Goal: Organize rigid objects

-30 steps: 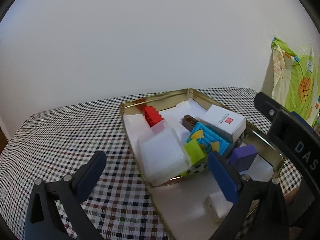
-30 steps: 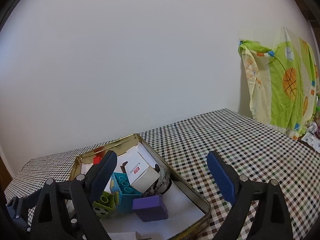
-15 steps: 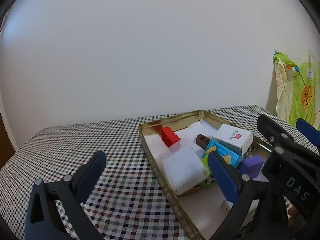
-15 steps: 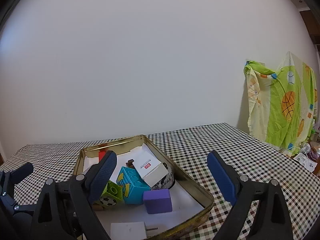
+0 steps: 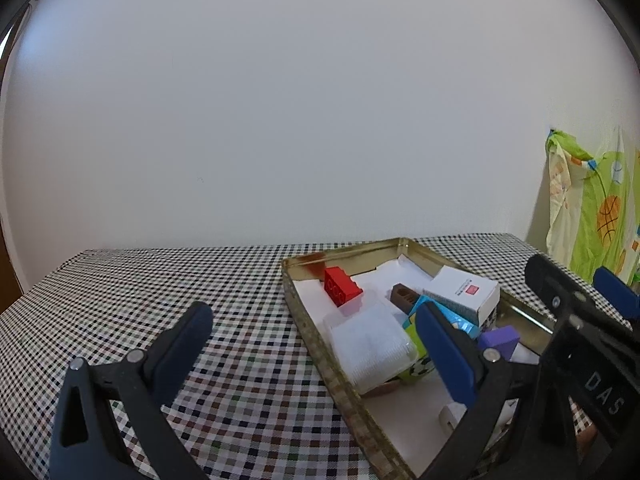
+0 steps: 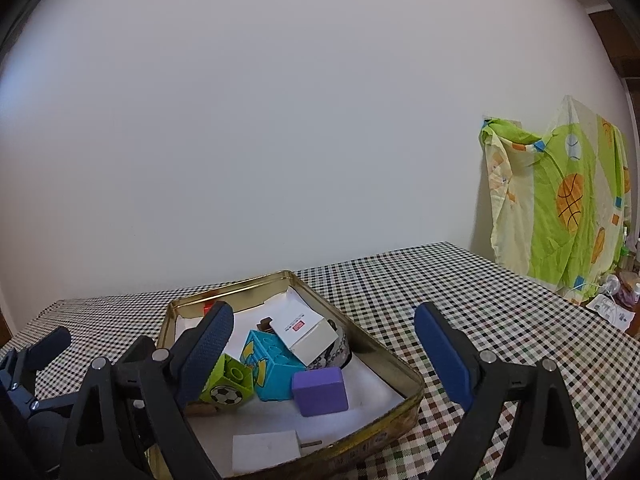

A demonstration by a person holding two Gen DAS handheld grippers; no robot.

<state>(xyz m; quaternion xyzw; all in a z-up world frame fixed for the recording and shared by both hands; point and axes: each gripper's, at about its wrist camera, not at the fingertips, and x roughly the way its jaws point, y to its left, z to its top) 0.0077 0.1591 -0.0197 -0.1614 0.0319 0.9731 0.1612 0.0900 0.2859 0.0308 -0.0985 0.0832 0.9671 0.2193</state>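
- Left gripper is spread wide and empty, above the checked cloth beside the tin's left wall.
- Right gripper also gapes empty, over the gold tin.
- The blocks and boxes lie inside the tin, ahead and below; the purple block looks nearest the right gripper.

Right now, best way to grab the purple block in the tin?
Probably from above, pinching the purple block across its two flat side faces. It lies flat and apart from the tin rim, with free liner to its right; the blue brick crowds its left. The right hand-held gripper is open.
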